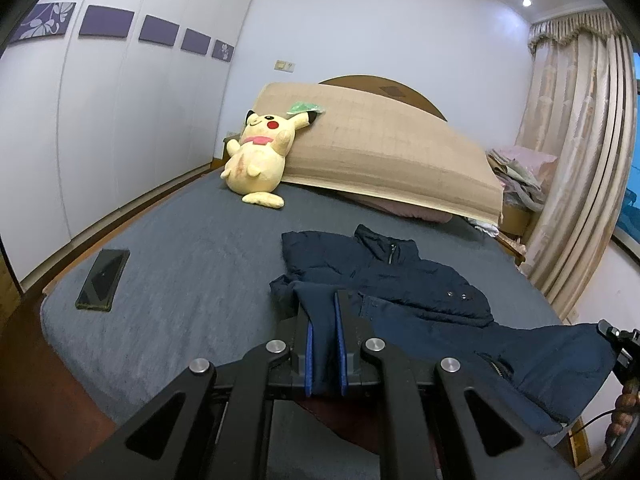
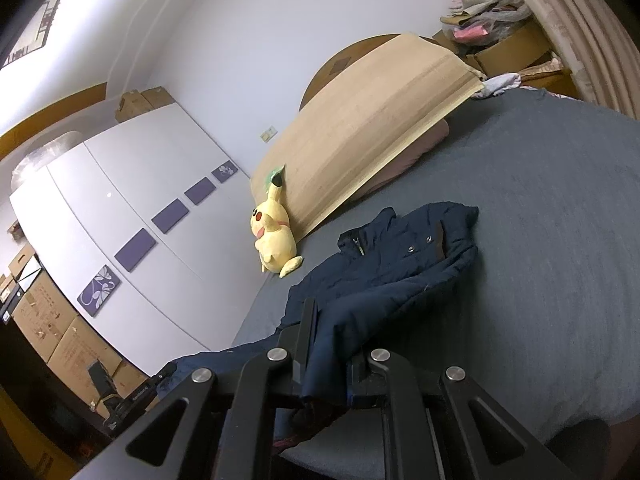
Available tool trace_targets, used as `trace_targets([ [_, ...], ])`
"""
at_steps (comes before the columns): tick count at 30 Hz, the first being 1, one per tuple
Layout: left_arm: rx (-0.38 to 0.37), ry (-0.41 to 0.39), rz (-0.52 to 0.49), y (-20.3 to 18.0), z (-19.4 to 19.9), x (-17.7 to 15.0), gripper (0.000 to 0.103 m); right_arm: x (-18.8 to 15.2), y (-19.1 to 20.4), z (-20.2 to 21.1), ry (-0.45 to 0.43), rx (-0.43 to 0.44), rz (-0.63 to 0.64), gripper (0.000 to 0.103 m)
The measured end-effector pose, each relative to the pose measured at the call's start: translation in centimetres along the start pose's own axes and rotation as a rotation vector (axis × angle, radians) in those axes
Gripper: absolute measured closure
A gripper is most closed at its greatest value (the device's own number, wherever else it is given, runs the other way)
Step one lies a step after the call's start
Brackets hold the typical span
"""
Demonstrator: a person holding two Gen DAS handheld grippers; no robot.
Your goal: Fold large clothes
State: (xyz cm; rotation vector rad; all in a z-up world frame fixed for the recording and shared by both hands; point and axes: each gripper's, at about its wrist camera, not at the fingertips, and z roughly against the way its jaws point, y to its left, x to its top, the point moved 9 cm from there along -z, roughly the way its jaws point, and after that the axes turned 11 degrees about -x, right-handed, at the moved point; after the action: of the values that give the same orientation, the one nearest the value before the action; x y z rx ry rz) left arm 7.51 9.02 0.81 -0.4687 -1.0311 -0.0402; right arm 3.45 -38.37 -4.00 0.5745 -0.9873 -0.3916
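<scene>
Left wrist view: left gripper and right gripper each pinch the jacket's hem at the bed's near edge. Next, likely carry hem toward collar.

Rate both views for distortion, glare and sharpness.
Left wrist view: strong fisheye bend in the wardrobe and curtain, dark vignette corners, one bright ceiling light, jacket sharp but dark with little fold detail. Right wrist view: horizon tilted, the same barrel bend, bed evenly lit, no glare, jacket in focus.
</scene>
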Motion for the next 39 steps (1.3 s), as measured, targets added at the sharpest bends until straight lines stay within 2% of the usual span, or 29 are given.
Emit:
trace_targets([
  [21,0.011,0.06,0.003,0.8,-0.6,-2.4,0.093,-2.2,-1.3,-0.8,0.045,-0.032,-0.012,0.092],
  [28,0.004,0.058,-0.008,0.7,-1.8,-1.0,0.093,-1.3,-0.8,-1.4,0.045,-0.028,0.008,0.092],
  [39,0.01,0.026,-0.051,0.1,-4.7,2.7,0.093,2.6,0.7,-3.9,0.015,-0.042,0.067,0.092],
])
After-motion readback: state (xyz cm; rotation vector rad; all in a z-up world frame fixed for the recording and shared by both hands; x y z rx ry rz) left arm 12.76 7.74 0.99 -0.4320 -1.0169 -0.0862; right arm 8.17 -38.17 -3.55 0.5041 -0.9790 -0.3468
